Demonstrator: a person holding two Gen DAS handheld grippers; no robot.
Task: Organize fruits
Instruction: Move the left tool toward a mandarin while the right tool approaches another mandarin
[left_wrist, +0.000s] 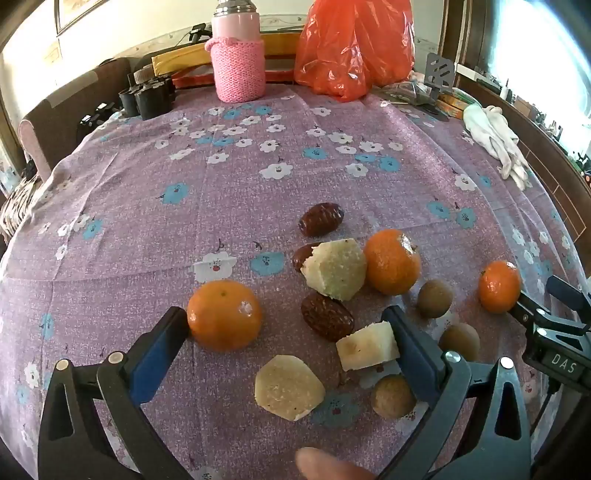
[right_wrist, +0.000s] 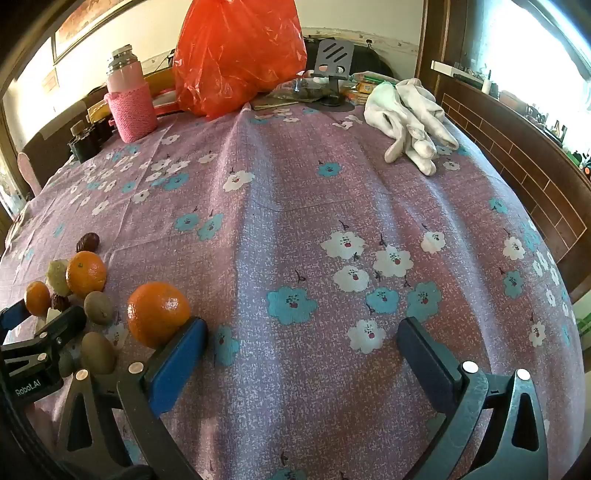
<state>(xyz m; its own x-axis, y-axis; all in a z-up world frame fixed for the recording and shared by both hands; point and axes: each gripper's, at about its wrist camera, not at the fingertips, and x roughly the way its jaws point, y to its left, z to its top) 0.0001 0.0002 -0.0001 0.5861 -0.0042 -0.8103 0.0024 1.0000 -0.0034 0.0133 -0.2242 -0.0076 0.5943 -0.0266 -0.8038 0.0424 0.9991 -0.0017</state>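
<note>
— Between the jaws of the left gripper (left_wrist: 284, 321), spread wide, gripping nothing: a wrinkled date (left_wrist: 327, 320), a pale wedge (left_wrist: 367, 345) and a pale slab (left_wrist: 288, 386), all lying on the flowered cloth (left_wrist: 229, 192) over the worktop
— And touching those jaws?
— Pale wedge pressed against the inner pad of the right-hand jaw; near tangerine (left_wrist: 223, 314) resting against the tip of the left-hand jaw
— Just beyond the jaw tips?
— A bigger pale chunk (left_wrist: 334, 267) leaning on a middle tangerine (left_wrist: 392, 260), half hiding a second date (left_wrist: 301, 254); a third date (left_wrist: 320, 218) farther out, apart from the rest
— Outside the right-hand jaw?
— Three small brown-green fruits (left_wrist: 435, 298), one partly tucked under that jaw
— Right gripper (right_wrist: 301, 325)?
— Jaws likewise wide apart, only bare cloth between them; far tangerine (right_wrist: 157, 314) sitting against the tip of its left-hand jaw, outside the gap
— Far ahead of both pairs of jaws?
— Pink flask (left_wrist: 238, 70) in a knitted sleeve, red plastic bag (left_wrist: 354, 48), white gloves (right_wrist: 410, 114), a cluster of black pots (left_wrist: 147, 96), a grey stand (right_wrist: 332, 62)
— Behind the left jaws, at the very bottom edge?
— A fingertip (left_wrist: 325, 465), blurred
</note>
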